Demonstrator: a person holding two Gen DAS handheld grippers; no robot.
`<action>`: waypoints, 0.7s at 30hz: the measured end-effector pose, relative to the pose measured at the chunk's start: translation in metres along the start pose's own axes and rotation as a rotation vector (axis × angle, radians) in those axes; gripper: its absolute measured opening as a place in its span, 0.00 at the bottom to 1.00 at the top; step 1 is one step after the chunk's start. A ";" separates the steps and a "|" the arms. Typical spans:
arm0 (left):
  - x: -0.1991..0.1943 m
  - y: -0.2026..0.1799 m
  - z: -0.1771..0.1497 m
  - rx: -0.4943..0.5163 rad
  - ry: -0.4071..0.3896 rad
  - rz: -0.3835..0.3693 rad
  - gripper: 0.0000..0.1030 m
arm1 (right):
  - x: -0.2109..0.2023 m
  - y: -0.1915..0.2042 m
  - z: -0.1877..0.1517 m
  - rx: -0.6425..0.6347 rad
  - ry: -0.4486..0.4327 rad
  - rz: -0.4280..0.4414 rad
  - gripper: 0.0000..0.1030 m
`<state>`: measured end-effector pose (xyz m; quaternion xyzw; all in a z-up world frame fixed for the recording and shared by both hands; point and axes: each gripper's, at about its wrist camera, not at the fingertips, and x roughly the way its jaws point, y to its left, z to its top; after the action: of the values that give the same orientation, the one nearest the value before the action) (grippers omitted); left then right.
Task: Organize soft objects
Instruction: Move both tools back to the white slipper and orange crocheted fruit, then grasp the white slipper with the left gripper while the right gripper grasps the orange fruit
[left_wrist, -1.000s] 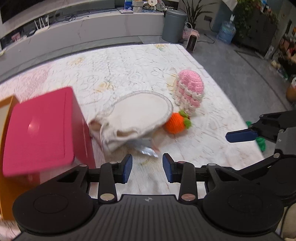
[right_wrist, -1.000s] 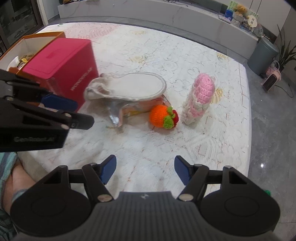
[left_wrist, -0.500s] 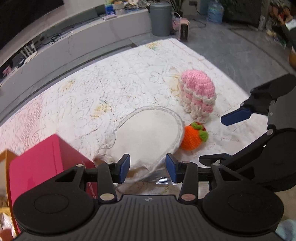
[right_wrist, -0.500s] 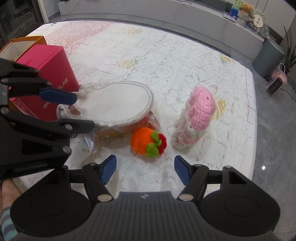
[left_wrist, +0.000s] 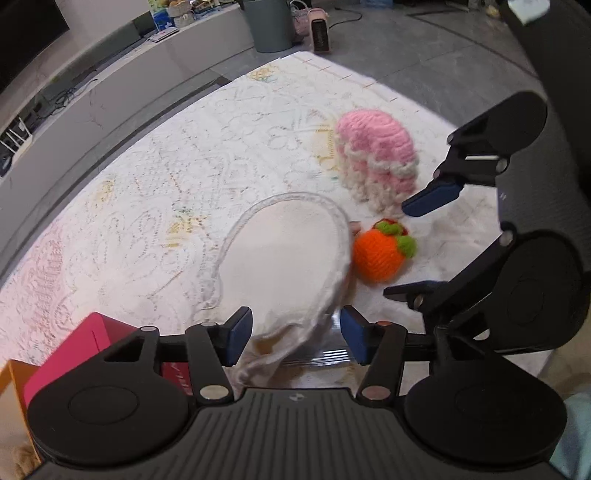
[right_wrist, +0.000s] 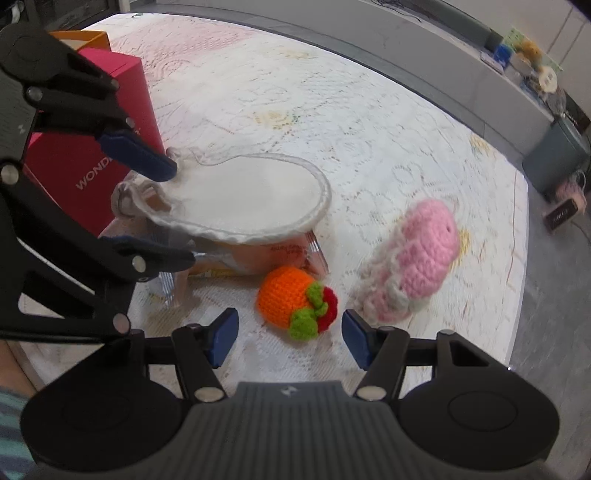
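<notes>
We have both grippers angled down over the white lace-patterned mat (left_wrist: 192, 177). Left gripper (left_wrist: 296, 334) is opening, jaws apart, straddling the near end of the flat cream fabric pouch with the drawstring rim (left_wrist: 284, 258); pads not pressing on it. Right gripper (right_wrist: 290, 338) is closing, jaws apart, round orange crocheted fruit with green leaves (right_wrist: 286, 301) sitting just ahead of the gap, nothing gripped.

Pouch lies on a crinkly clear plastic packet (right_wrist: 258, 254), right beside the magenta cardboard box (right_wrist: 85, 177). Pink-and-white crocheted cake-shaped toy (right_wrist: 417, 258) sits near the fruit.

Risks as we see them:
- left pinches only loose rim fabric, pouch slumps or drags the packet along
- right closes early, fruit rolls away toward the pink toy
- grippers are close, the arms could clash if both go in together
</notes>
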<state>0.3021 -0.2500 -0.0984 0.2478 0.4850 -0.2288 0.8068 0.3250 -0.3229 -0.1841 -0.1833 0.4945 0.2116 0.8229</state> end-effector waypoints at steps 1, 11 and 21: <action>0.002 0.002 0.001 -0.006 -0.001 0.007 0.61 | 0.001 -0.001 0.001 0.001 -0.002 0.001 0.60; 0.013 0.014 0.005 -0.095 -0.010 0.020 0.48 | 0.017 0.000 0.012 0.014 0.007 -0.017 0.46; 0.023 0.014 0.005 -0.132 0.009 0.093 0.15 | 0.021 0.004 0.016 0.003 0.037 -0.046 0.47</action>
<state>0.3237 -0.2451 -0.1142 0.2174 0.4908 -0.1577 0.8288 0.3432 -0.3081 -0.1962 -0.1972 0.5057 0.1886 0.8184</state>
